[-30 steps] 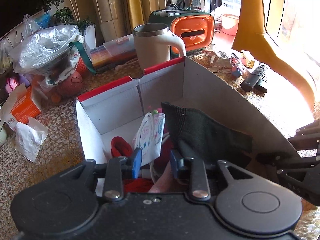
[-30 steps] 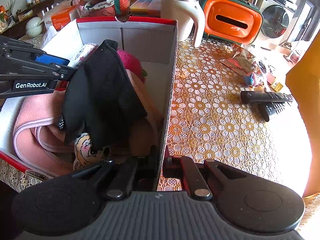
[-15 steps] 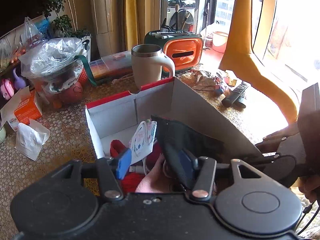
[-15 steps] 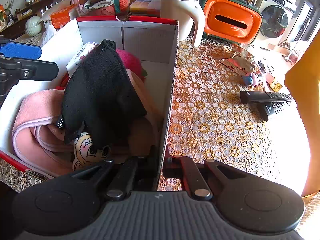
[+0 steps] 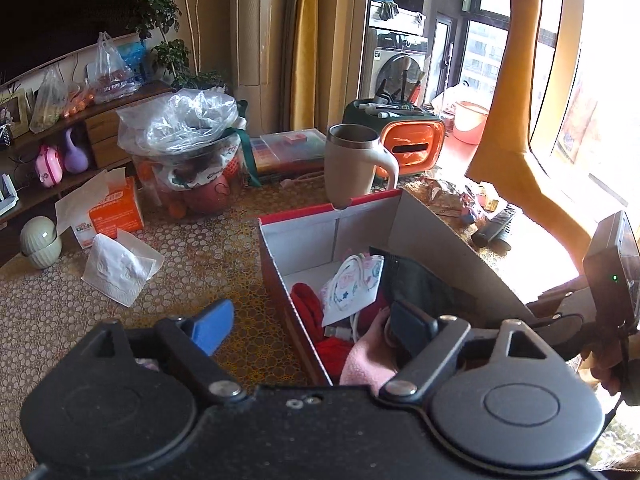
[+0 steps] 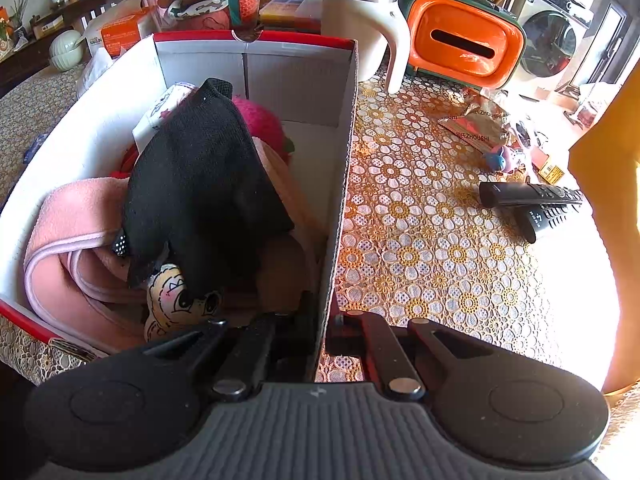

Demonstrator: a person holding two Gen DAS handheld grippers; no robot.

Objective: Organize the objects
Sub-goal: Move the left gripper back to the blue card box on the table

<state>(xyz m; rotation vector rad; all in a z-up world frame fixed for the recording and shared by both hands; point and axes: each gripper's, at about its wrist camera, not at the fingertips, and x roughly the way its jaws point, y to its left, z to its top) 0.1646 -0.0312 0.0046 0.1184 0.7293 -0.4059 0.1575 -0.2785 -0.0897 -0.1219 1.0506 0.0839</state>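
A white cardboard box with a red rim (image 5: pixel 336 236) (image 6: pixel 344 152) stands on the lace-covered table. It holds a black cloth (image 6: pixel 200 176) (image 5: pixel 420 280), a pink towel (image 6: pixel 68 216) (image 5: pixel 368 356), a patterned pouch (image 5: pixel 352 284), red items (image 5: pixel 306 300) and a small cartoon plush (image 6: pixel 176 300). My left gripper (image 5: pixel 312 324) is open and empty, raised above the box's left wall. My right gripper (image 6: pixel 322 328) is shut on the box's right wall near its front corner.
A cream mug (image 6: pixel 360 24) (image 5: pixel 356 164) and an orange tissue holder (image 6: pixel 464 40) stand behind the box. Two black remotes (image 6: pixel 532 204), a snack packet (image 6: pixel 476 124) and a small toy (image 6: pixel 502 158) lie to the right. A tissue box (image 5: pixel 112 212), loose tissue (image 5: pixel 120 268) and a plastic-covered bowl (image 5: pixel 188 148) are at left.
My left gripper has let go of the black cloth, opened wide and drawn up and back to the left. The cloth now lies in the box. The right gripper has not moved.
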